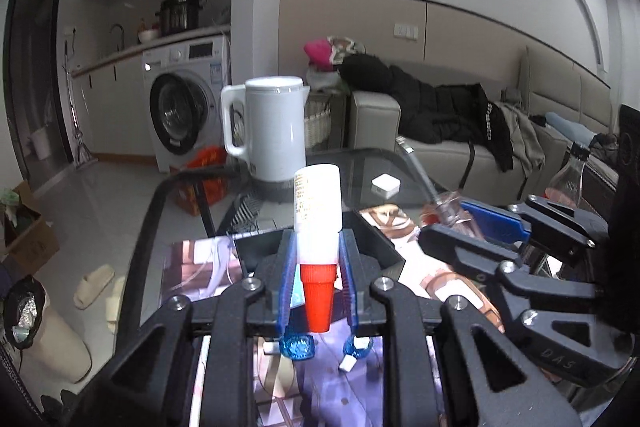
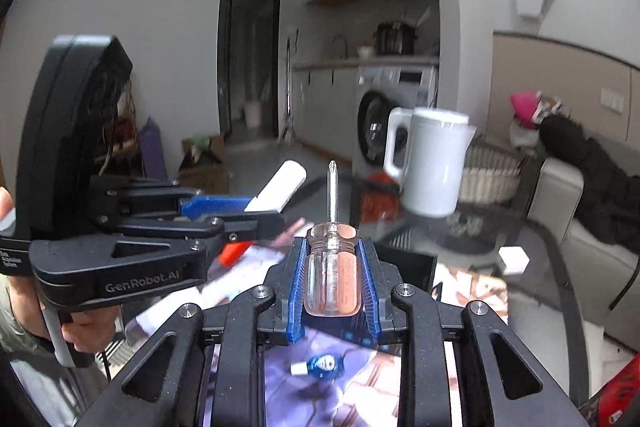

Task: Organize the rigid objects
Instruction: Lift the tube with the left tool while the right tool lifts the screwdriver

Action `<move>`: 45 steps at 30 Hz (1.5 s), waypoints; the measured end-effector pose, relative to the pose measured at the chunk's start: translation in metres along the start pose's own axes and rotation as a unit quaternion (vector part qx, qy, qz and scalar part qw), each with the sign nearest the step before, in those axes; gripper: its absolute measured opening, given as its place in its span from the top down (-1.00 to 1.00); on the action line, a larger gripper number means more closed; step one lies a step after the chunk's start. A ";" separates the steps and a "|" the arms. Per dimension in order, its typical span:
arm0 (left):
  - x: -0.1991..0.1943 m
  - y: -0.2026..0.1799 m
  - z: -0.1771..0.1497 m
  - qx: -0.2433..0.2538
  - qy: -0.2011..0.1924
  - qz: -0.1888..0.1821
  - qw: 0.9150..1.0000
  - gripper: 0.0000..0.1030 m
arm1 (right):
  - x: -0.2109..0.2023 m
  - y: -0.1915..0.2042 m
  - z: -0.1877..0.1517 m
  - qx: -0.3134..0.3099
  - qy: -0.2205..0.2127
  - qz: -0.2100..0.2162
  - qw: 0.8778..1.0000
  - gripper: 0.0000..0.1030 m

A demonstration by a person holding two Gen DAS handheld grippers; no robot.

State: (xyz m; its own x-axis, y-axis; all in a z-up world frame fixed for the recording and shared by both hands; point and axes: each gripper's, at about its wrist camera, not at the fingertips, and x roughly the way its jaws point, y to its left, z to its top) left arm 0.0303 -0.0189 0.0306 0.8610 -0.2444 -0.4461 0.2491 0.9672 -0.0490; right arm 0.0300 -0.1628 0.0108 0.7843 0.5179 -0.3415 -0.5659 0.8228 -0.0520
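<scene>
My left gripper (image 1: 318, 237) is shut on a white bottle (image 1: 318, 203) with a red conical cap (image 1: 318, 299); the bottle's base points away from me and the cap toward the camera. My right gripper (image 2: 332, 247) is shut on a screwdriver (image 2: 332, 271) by its clear, orange-tinted handle, the metal tip pointing up and away. Both are lifted above the glass table (image 1: 360, 163). Each wrist view shows the other gripper: the right gripper (image 1: 460, 223) with the screwdriver (image 1: 444, 209), and the left gripper (image 2: 248, 213) with the bottle (image 2: 278, 191).
A white kettle (image 1: 276, 131) stands at the table's far side, with a small white cube (image 1: 386, 185) near it. An open black box (image 1: 372, 247) sits on a patterned mat (image 1: 200, 267). Small blue pieces (image 1: 296, 345) lie on the mat below. A glass bottle (image 1: 568, 179) stands at the right.
</scene>
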 end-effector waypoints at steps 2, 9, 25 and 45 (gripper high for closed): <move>-0.005 0.000 0.002 0.001 -0.016 0.003 1.000 0.64 | -0.009 0.003 0.002 0.002 -0.026 -0.007 1.000 0.52; -0.016 0.002 0.005 0.002 -0.044 0.004 0.999 0.64 | -0.020 0.012 0.005 -0.011 -0.059 -0.011 0.998 0.52; 0.021 0.004 0.023 -0.024 -0.035 0.004 0.999 0.64 | -0.008 0.002 0.023 0.026 -0.059 -0.047 0.997 0.52; 0.082 0.029 0.034 -0.099 0.002 0.019 0.995 0.64 | 0.069 -0.037 0.039 0.071 -0.025 -0.091 0.993 0.52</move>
State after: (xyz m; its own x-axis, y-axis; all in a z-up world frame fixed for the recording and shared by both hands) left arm 0.1232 -0.0129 0.0230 0.8664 -0.2079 -0.4539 0.1240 0.9703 -0.2077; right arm 0.1148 -0.1485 0.0254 0.8842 0.3656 -0.2906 -0.3751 0.9267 0.0246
